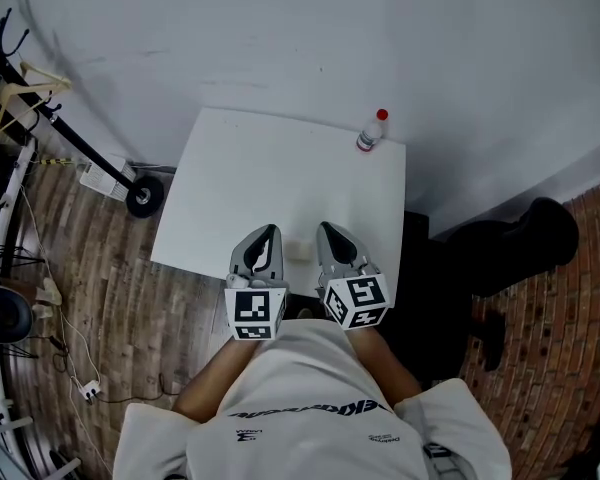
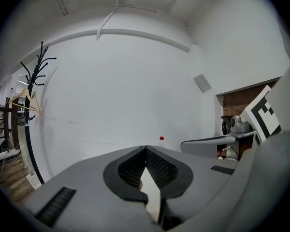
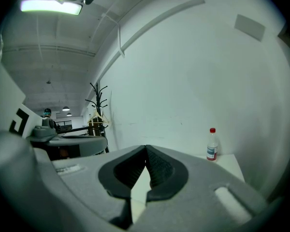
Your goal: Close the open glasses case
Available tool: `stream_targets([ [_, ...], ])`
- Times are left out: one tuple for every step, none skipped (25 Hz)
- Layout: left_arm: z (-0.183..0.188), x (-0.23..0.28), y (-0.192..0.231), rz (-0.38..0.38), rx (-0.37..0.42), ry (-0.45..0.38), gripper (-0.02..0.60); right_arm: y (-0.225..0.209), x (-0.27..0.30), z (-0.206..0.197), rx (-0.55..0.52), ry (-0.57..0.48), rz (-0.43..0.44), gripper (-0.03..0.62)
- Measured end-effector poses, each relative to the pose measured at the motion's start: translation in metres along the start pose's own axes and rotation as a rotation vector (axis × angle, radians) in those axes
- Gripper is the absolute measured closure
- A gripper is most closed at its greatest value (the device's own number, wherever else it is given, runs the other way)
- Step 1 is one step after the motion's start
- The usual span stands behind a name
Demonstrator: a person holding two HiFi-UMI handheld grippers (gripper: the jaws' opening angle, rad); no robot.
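The left tool (image 1: 268,233) and the right tool (image 1: 326,231) are held side by side over the near edge of a white surface (image 1: 270,178), both pointing away from the person. In the left gripper view the left tool (image 2: 146,149) has its jaws pressed together at the tips. Nothing is between them, and only the pale surface shows through the gap behind the tips. The right gripper view shows the same: the right tool (image 3: 145,148) has its tips touching and grips nothing.

Between the two tools a small pale shape (image 1: 298,251) lies on the surface, touching neither. It seems to be the glasses case, but it is too faint against the white top to tell whether it is open or shut.

A clear bottle (image 1: 371,131) with a red cap stands upright at the far right corner of the surface, well apart from both tools. It also shows in the right gripper view (image 3: 212,144). A black coat rack (image 2: 36,76) stands against the white wall to the left. The floor (image 1: 100,298) on that side is wood planks. The person's white shirt (image 1: 310,398) fills the bottom of the head view.
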State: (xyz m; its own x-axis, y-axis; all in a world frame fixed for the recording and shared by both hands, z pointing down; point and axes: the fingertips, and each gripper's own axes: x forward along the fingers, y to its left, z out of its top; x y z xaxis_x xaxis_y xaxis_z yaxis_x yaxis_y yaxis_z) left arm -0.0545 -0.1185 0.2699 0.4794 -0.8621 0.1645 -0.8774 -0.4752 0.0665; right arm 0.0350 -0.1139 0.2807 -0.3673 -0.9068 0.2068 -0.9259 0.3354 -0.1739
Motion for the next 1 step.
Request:
stream_targets([
  [0.0007,-0.0005,0.0016,0.002,0.000,-0.002,0.583,0.0014,0.0009,0.0002,-0.002,-0.001,0.001,0.602],
])
